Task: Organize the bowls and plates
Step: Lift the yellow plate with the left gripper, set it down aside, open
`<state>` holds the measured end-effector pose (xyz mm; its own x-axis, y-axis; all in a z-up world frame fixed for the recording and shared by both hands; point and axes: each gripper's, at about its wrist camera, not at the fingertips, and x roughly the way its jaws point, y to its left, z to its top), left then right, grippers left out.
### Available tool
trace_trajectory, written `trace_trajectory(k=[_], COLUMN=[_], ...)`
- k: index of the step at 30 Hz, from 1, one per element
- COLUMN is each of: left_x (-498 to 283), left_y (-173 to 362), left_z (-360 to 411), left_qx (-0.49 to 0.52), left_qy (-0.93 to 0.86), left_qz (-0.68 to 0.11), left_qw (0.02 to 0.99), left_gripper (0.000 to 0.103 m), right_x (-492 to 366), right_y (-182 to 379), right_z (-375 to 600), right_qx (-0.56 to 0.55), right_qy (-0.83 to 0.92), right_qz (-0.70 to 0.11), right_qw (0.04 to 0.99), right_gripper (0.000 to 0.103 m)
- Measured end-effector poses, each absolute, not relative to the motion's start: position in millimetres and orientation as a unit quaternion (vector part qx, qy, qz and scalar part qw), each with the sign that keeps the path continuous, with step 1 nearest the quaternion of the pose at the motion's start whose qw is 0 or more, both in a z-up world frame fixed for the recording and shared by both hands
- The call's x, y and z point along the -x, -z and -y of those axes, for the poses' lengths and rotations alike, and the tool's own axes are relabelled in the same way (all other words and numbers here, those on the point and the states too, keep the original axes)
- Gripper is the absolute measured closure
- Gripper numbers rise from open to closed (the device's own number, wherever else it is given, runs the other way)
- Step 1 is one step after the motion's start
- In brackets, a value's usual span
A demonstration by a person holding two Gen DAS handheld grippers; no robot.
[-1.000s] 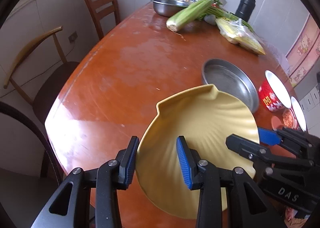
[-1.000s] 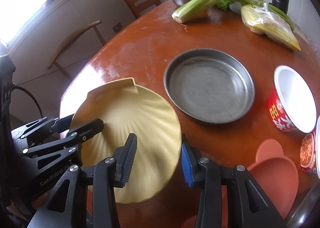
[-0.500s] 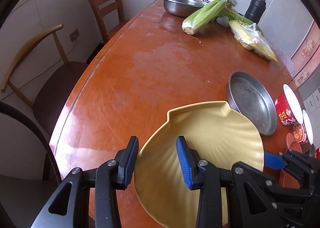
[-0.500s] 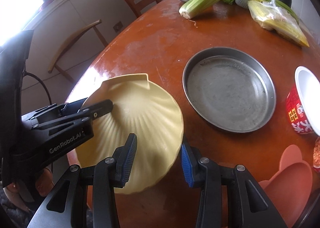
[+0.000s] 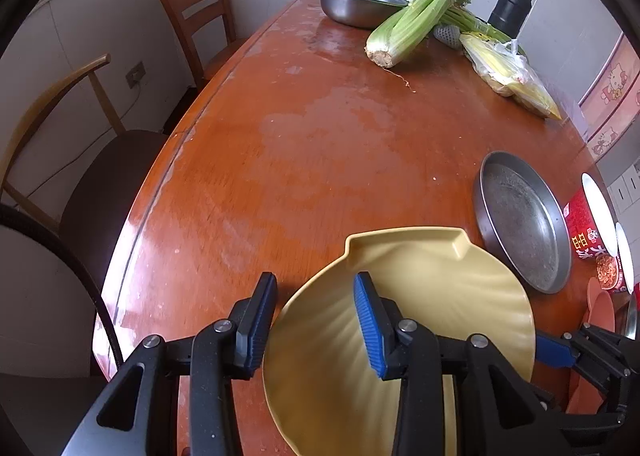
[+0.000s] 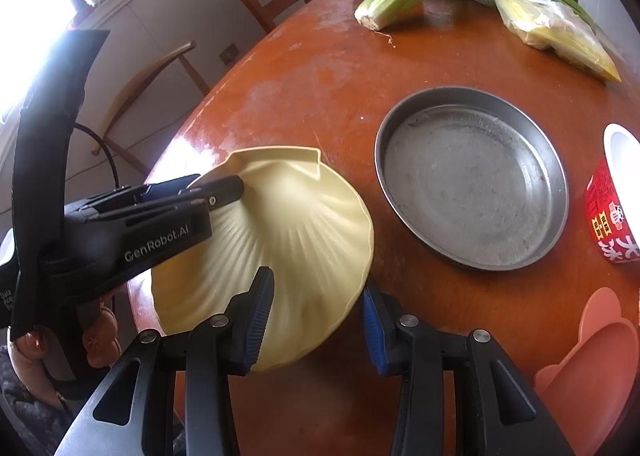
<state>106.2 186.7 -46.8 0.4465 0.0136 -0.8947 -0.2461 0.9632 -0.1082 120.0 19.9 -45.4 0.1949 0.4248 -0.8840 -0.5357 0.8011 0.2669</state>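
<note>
A yellow shell-shaped plate [image 5: 432, 296] [image 6: 292, 224] hangs tilted just above the near end of the red-brown table [image 5: 320, 136]. My left gripper [image 5: 314, 326] is shut on the plate's left rim, one pad under it and one on its ribbed inside. My right gripper [image 6: 316, 320] is shut on the right rim in the same way. To the right of the plate, a round metal pan [image 6: 472, 176] lies flat on the table. A red-and-white bowl [image 6: 612, 216] stands beyond the pan, and a pink plate [image 6: 592, 368] lies at the near right.
At the far end of the table lie celery [image 5: 408, 24], a steel bowl [image 5: 352, 4], bagged corn [image 5: 508, 72] and a black flask [image 5: 512, 4]. Two chairs [image 5: 192, 8] stand along the left side. A person's hand [image 6: 28, 352] holds the left gripper.
Both grippers have carried the yellow plate to the left and toward the near table edge, away from the metal pan. Both grips are unchanged.
</note>
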Motion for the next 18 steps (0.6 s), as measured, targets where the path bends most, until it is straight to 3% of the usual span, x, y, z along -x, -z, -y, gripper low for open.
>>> trace_trajectory(k=[18], left_x=[-108.5], left_y=[42.8], left_z=[-192.5], left_qx=[0.12], left_qy=[-0.074], left_qz=[-0.511], left_qw=[0.848], left_gripper=[0.062], right_x=[-121.2], right_y=[48.5], right_z=[-13.9], right_qx=[0.031], right_qy=[-0.314], right_qz=[-0.557], right_qw=[0.768], right_gripper=[0.059])
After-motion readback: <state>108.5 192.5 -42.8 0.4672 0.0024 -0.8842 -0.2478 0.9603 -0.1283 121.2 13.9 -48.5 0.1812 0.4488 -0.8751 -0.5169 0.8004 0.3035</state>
